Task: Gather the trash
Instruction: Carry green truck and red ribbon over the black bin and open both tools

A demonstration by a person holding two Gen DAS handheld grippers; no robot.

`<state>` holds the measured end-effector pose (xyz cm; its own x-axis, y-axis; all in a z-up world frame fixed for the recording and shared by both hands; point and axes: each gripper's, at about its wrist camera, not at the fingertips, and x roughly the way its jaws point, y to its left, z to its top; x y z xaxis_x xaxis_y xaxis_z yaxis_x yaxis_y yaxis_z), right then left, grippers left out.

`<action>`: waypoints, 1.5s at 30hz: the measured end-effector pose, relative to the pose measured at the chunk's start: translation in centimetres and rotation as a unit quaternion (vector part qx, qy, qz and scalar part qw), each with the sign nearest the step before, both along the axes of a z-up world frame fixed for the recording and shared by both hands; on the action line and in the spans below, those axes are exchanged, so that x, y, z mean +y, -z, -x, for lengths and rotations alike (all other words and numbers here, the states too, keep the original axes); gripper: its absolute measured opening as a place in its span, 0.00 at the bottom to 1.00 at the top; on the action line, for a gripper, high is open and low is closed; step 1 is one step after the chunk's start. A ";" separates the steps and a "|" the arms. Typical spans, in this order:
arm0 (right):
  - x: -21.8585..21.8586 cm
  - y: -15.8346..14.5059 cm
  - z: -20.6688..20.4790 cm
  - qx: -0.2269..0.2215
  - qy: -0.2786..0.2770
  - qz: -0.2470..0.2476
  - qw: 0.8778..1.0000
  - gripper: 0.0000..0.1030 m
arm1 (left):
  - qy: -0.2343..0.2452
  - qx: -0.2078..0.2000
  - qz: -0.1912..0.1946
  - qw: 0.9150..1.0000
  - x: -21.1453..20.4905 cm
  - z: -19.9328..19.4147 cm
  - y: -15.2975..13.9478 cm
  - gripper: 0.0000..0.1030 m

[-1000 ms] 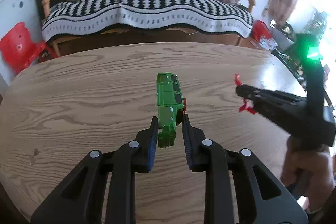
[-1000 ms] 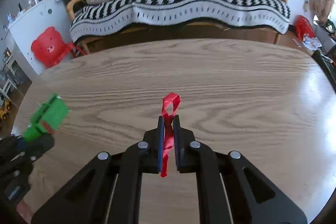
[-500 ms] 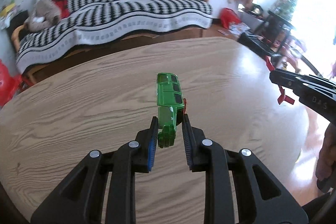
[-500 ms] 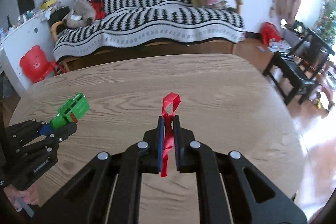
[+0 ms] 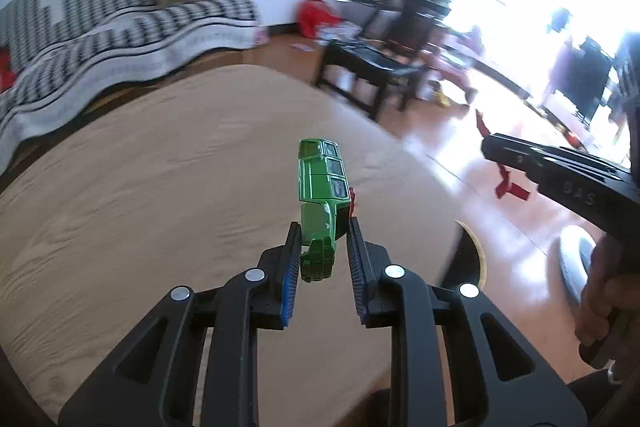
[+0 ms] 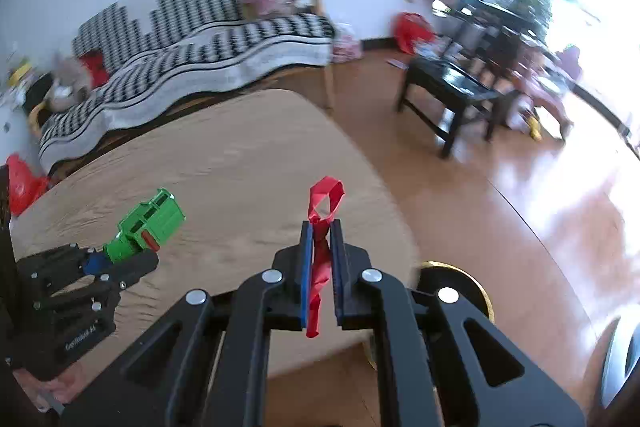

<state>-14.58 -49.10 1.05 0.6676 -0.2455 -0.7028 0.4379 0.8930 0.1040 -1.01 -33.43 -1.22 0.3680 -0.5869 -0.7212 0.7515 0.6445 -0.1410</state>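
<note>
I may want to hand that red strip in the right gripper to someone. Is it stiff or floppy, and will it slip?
The red strip looks limp: twisted between the right gripper pads, its tail dangling below them. Probably very light, so a draught could flutter it. Pinched across its narrow twist, it might slide out if tugged.

Both tools are matte black plastic. The left gripper (image 5: 322, 247) has 2 long fingers lined with ribbed blue pads (image 5: 291, 281), each carried on paired linkage arms with triangular cut-outs and round silver pivot screws (image 5: 253, 274). The right gripper (image 6: 321, 251) is built the same way, with blue pads and 4 silver screws across its linkage. Seen from the left camera at 3 o'clock, its black body bears faint embossed letters, and a hand (image 5: 604, 291) wraps its grip. From the right camera at 8 o'clock, the left tool's side shows small screws and pale lettering.
</note>
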 end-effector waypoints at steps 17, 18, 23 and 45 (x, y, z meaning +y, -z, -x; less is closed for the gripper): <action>-14.7 8.7 13.1 0.036 0.131 -0.129 0.982 0.09 | 0.154 0.073 -0.018 0.985 -15.4 8.9 7.0 0.22; -15.0 9.0 13.3 0.038 0.135 -0.132 0.981 0.09 | 0.154 0.075 -0.019 0.985 -15.8 8.9 7.3 0.22; -16.2 10.3 12.9 0.048 0.140 -0.150 0.978 0.09 | 0.158 0.081 -0.024 0.984 -17.4 8.6 8.1 0.22; -16.7 10.4 11.9 0.048 0.147 -0.159 0.975 0.32 | 0.143 0.084 -0.018 0.986 -18.8 7.7 8.4 0.55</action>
